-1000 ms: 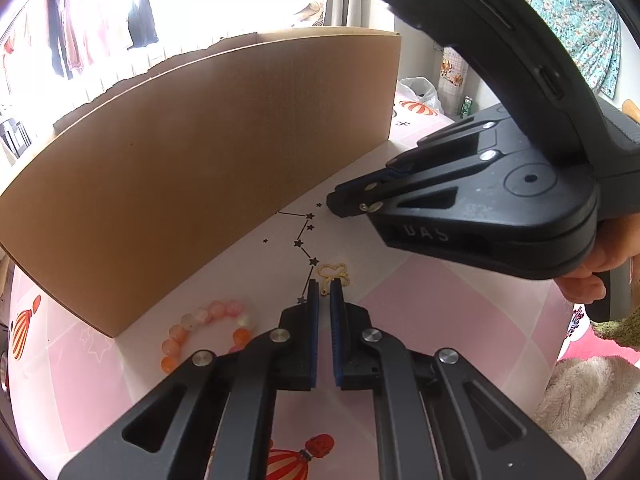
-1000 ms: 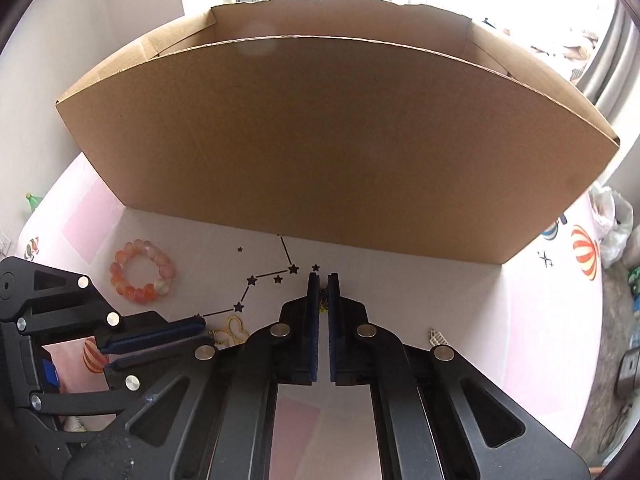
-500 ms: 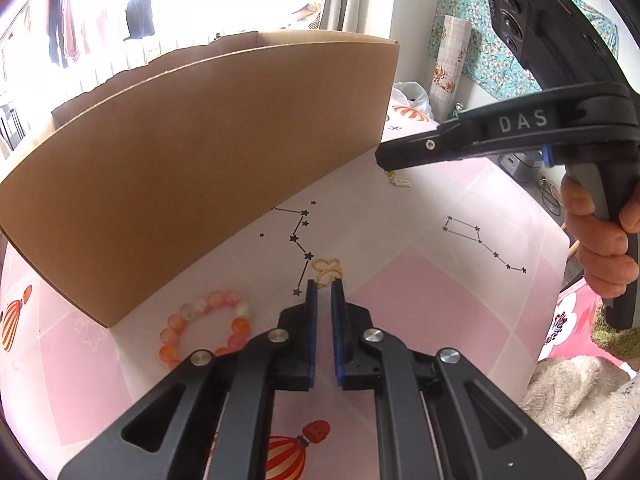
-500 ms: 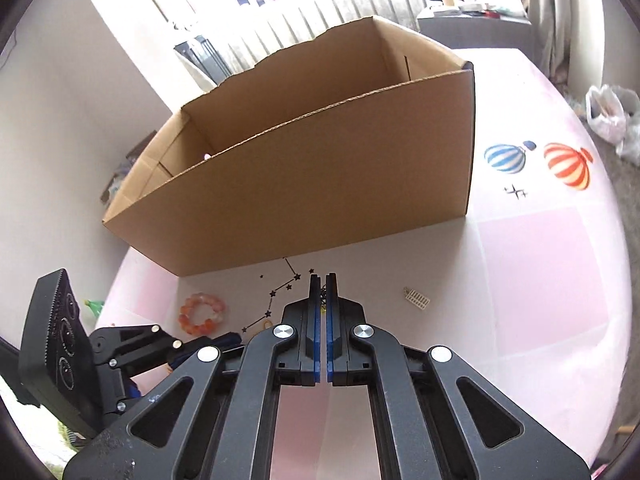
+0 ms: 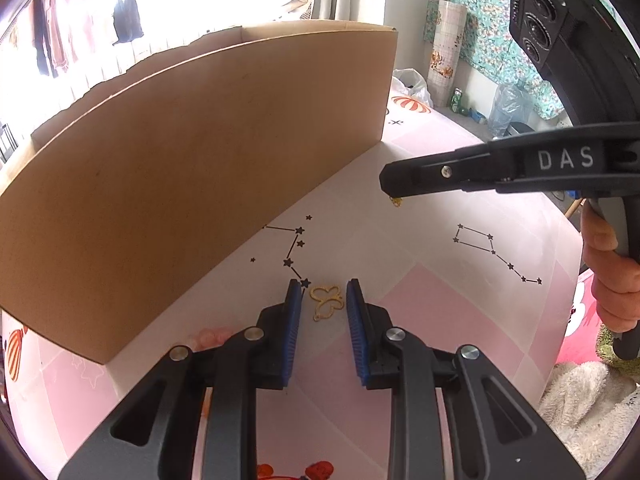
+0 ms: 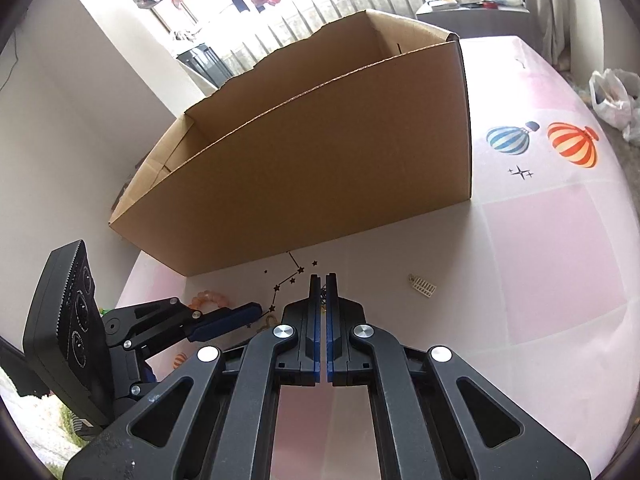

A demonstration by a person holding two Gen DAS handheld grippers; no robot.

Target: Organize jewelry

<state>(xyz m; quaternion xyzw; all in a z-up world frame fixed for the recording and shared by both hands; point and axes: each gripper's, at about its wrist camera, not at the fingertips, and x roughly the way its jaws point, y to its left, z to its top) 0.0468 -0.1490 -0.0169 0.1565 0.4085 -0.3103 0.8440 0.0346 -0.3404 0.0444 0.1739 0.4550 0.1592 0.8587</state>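
Left tongs (image 5: 323, 304) opening, blue pads (image 5: 294, 320) narrowly apart; gold butterfly charm (image 5: 326, 301) lies flat on the tabletop (image 5: 460, 300) between them, pads not pressing it. Right tongs (image 6: 323, 280) closed, a small gold piece (image 5: 396, 201) pinched at the tips and held above the tabletop, off the box's right end; what it is cannot be told. A hand (image 5: 612, 276) grips the right handle. Cardboard box (image 6: 320, 168), open-topped, stands toward the tabletop's far edge. Pink bead bracelet (image 6: 210, 298) lies near the box's front left corner, partly hidden behind the left tongs. Small white comb-like piece (image 6: 422, 286) lies right of the right tongs, apart from the box.
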